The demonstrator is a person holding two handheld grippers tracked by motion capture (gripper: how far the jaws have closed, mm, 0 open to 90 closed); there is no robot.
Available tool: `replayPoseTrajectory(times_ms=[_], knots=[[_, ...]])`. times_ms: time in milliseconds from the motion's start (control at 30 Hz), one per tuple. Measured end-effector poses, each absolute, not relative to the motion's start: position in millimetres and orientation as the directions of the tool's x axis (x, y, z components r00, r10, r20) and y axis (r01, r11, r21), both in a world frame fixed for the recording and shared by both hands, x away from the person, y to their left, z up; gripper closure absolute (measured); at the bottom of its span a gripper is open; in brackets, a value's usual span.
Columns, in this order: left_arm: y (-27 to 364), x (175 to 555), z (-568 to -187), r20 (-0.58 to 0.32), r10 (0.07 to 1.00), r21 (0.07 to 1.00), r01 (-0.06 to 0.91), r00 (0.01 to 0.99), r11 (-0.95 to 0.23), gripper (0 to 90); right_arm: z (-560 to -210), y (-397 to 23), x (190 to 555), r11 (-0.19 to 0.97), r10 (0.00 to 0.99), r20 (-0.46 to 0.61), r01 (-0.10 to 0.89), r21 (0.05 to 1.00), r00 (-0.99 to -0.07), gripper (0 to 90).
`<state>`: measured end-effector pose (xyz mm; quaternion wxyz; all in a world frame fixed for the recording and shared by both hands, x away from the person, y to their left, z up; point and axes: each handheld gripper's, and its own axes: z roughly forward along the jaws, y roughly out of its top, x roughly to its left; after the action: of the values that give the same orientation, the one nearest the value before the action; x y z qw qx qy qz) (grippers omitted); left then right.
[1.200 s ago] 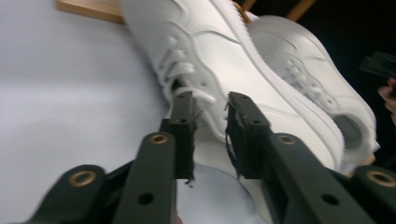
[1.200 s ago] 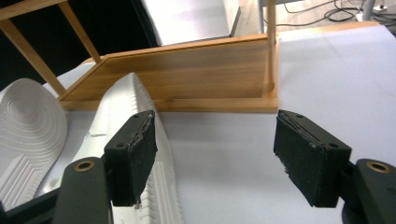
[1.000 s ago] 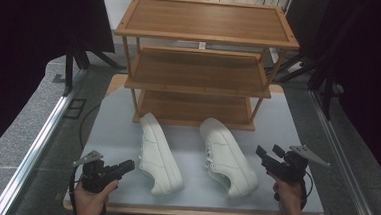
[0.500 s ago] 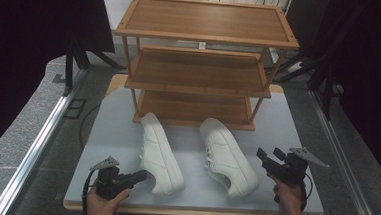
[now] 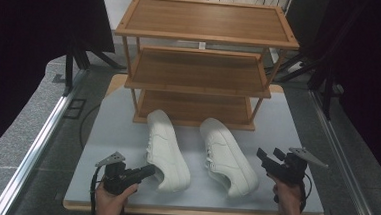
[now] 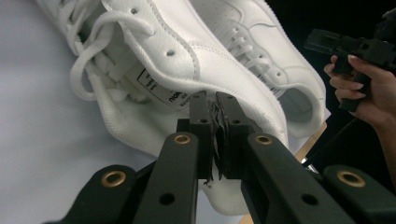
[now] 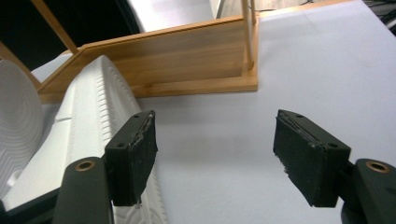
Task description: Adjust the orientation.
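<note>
Two white lace-up shoes lie side by side on the table in front of a wooden rack (image 5: 200,78), toes toward it. My left gripper (image 5: 149,171) points right, its tips against the heel end of the left shoe (image 5: 168,146). In the left gripper view its jaws (image 6: 216,100) stand almost together at the collar of that shoe (image 6: 154,42), nothing visibly between them; they have just been opening slightly. My right gripper (image 5: 268,153) hovers open just right of the right shoe (image 5: 228,157). Its own view shows wide-apart jaws (image 7: 215,149) beside that shoe's sole edge (image 7: 93,116).
The three-shelf rack stands at the back of the grey tabletop (image 5: 288,118), all its shelves bare. The table's front edge (image 5: 192,210) runs close under both hands. Dark stands and curtains flank the table. The right hand with its gripper (image 6: 327,39) appears in the left gripper view.
My left hand has slid right along the table's front, bringing its gripper from the front-left corner up to the left shoe's heel. The right gripper and both shoes have stayed put.
</note>
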<state>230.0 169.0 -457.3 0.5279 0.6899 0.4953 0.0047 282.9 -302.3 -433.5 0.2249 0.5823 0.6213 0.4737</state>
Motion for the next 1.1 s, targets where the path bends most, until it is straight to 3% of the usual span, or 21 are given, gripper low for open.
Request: replayPoseTrajectory(times_ms=[333,400,433,867,1100], knots=[[127.5,254.7,-451.6,-0.470,0.688,0.733,0.678,0.553,-0.045,81.4,-435.6,-311.7,281.1,-0.166,0.936,0.299,0.514,0.841,-0.187,30.0],[121.4,259.6,-452.6,-0.506,0.643,0.737,0.675,0.575,-0.024,82.8,-436.7,-313.3,280.7,-0.174,0.935,0.304,0.514,0.840,-0.180,30.1],[113.3,262.4,-450.6,-0.454,0.680,0.738,0.671,0.576,-0.076,80.8,-437.7,-315.2,280.1,-0.176,0.937,0.304,0.517,0.837,-0.173,30.1],[107.7,258.7,-432.1,-0.435,0.656,0.784,0.618,0.617,-0.061,78.7,-441.4,-318.4,277.9,-0.194,0.939,0.312,0.522,0.831,-0.148,30.6],[81.4,276.2,-431.8,-0.358,0.689,0.773,0.614,0.630,-0.159,84.1,-442.6,-315.9,277.8,-0.181,0.939,0.304,0.519,0.835,-0.161,30.4]])
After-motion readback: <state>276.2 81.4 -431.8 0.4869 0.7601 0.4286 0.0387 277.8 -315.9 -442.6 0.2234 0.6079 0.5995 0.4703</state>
